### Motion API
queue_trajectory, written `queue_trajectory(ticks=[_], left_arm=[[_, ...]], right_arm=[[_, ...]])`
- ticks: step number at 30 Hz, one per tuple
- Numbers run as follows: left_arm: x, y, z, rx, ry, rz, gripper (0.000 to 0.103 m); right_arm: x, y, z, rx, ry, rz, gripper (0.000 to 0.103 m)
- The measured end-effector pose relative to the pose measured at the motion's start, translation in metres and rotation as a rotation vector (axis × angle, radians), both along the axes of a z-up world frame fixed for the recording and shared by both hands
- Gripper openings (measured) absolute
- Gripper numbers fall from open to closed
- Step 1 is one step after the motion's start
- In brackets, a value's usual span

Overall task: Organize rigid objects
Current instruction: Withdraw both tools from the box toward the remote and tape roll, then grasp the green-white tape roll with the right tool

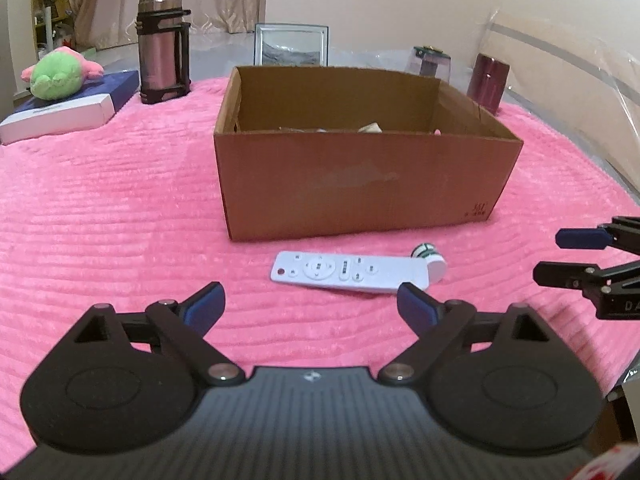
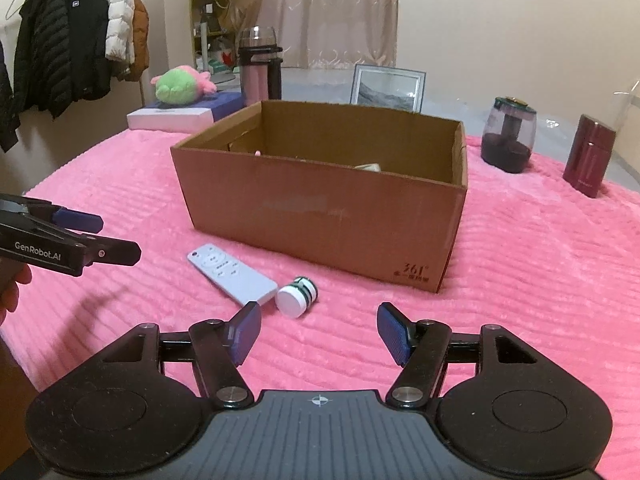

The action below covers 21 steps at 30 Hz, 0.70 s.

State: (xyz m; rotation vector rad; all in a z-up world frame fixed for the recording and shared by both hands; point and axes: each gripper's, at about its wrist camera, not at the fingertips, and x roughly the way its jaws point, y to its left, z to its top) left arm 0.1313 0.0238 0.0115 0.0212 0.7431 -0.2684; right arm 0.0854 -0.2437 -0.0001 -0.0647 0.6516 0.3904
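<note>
A white remote control [image 1: 344, 272] lies flat on the pink blanket just in front of an open cardboard box [image 1: 360, 192]. A small white and green jar [image 1: 430, 260] lies on its side at the remote's right end, touching it. My left gripper [image 1: 310, 302] is open and empty, just short of the remote. My right gripper [image 2: 318, 330] is open and empty, just short of the jar [image 2: 297, 295] and the remote [image 2: 232, 274]. The box [image 2: 328, 220] holds a few items, mostly hidden. Each gripper shows in the other's view, the right one [image 1: 560, 256] and the left one [image 2: 100, 236].
A steel thermos [image 1: 163, 46], a green and pink plush [image 1: 60, 72] on a flat blue and white box [image 1: 68, 114], a picture frame [image 1: 291, 45], a dark glass jar [image 2: 508, 136] and a maroon flask [image 2: 590, 156] stand around the back. The blanket [image 1: 120, 220] covers the table.
</note>
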Motion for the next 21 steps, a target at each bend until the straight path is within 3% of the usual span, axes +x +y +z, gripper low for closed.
queue_trajectory(ticks=[21], left_arm=[[0.027, -0.007, -0.047, 0.021, 0.018, -0.095, 0.09]], right_arm=[[0.063, 0.01, -0.059, -0.105, -0.002, 0.336, 0.061]])
